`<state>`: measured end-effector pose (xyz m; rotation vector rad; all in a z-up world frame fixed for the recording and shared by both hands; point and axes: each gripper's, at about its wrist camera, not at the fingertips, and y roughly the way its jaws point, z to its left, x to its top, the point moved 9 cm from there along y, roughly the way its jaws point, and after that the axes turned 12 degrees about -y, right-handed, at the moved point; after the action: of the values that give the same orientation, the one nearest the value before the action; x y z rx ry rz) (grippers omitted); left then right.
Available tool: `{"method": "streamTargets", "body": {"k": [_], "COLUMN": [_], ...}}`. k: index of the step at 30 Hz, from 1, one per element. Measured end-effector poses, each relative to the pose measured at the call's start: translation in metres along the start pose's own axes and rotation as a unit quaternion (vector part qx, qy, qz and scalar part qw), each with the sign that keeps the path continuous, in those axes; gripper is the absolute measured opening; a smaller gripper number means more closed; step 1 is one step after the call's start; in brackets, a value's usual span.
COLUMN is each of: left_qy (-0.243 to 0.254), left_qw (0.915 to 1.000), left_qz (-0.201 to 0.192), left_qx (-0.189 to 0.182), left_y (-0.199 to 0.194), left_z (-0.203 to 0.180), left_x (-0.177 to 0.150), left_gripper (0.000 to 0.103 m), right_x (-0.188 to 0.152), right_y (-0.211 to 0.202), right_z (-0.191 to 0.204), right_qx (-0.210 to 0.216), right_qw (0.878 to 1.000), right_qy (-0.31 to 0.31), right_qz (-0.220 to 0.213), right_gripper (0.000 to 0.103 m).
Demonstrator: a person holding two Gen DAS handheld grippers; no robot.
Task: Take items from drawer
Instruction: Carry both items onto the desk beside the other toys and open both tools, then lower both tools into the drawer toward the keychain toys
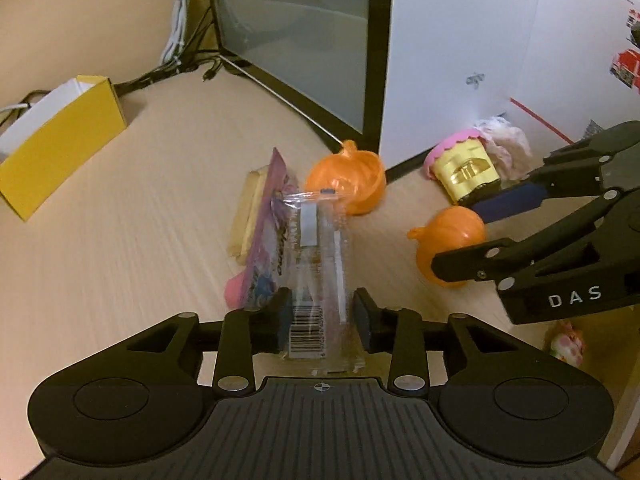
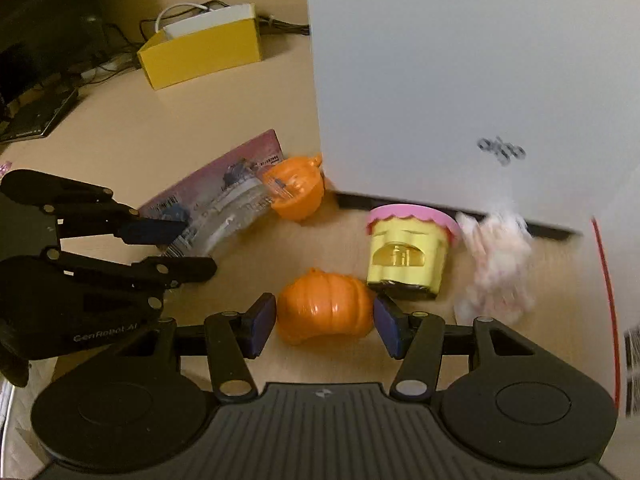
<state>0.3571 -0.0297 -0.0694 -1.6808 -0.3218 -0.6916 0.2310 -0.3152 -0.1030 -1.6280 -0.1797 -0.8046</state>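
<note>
My left gripper [image 1: 322,316] is shut on a clear plastic packet [image 1: 316,264] with a barcode, which lies lengthwise on the wooden table over a pink card pack [image 1: 262,248]. In the right wrist view the left gripper [image 2: 180,246] comes in from the left with the packet [image 2: 232,216] between its fingers. My right gripper [image 2: 325,326] is shut on an orange pumpkin half [image 2: 324,308], dome up, both blue pads against its sides. The left wrist view shows the right gripper [image 1: 468,236] on that pumpkin half [image 1: 452,236]. No drawer is recognisable.
A second orange pumpkin half [image 1: 348,180] [image 2: 298,192] lies open by a large white box [image 1: 480,40] [image 2: 440,80]. A yellow cup with a pink lid [image 2: 408,252] and a white fluffy item [image 2: 496,264] sit before it. A yellow box [image 1: 52,140], a monitor [image 1: 300,40] and cables [image 1: 176,12] stand behind.
</note>
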Motion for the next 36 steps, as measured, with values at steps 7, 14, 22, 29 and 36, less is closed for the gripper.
{"method": "streamTargets", "body": {"k": [7, 14, 22, 29, 36], "left_qy": [-0.022, -0.012, -0.002, -0.013, -0.050], "left_qw": [0.9991, 0.9978, 0.9995, 0.9999, 0.9979], "left_qz": [-0.019, -0.050, -0.024, -0.008, -0.022], "left_qx": [-0.033, -0.041, -0.021, 0.005, 0.036], "left_y": [-0.008, -0.051, -0.047, -0.036, -0.035], "left_z": [0.004, 0.007, 0.007, 0.020, 0.045], "left_x": [0.002, -0.013, -0.040, -0.049, -0.048], "left_gripper": [0.042, 0.039, 0.039, 0.039, 0.039], "right_x": [0.006, -0.020, -0.075, -0.100, -0.110], "right_y": [-0.012, -0.073, -0.081, -0.076, -0.069], "right_z": [0.002, -0.008, -0.008, -0.009, -0.001], "right_qx": [0.005, -0.002, -0.021, -0.024, -0.017], "right_qw": [1.000, 0.999, 0.999, 0.996, 0.996], "right_qy": [-0.007, 0.031, 0.037, 0.047, 0.035], "right_qz": [-0.008, -0.024, 0.033, 0.067, 0.085], "right_gripper": [0.060, 0.069, 0.071, 0.071, 0.072]}}
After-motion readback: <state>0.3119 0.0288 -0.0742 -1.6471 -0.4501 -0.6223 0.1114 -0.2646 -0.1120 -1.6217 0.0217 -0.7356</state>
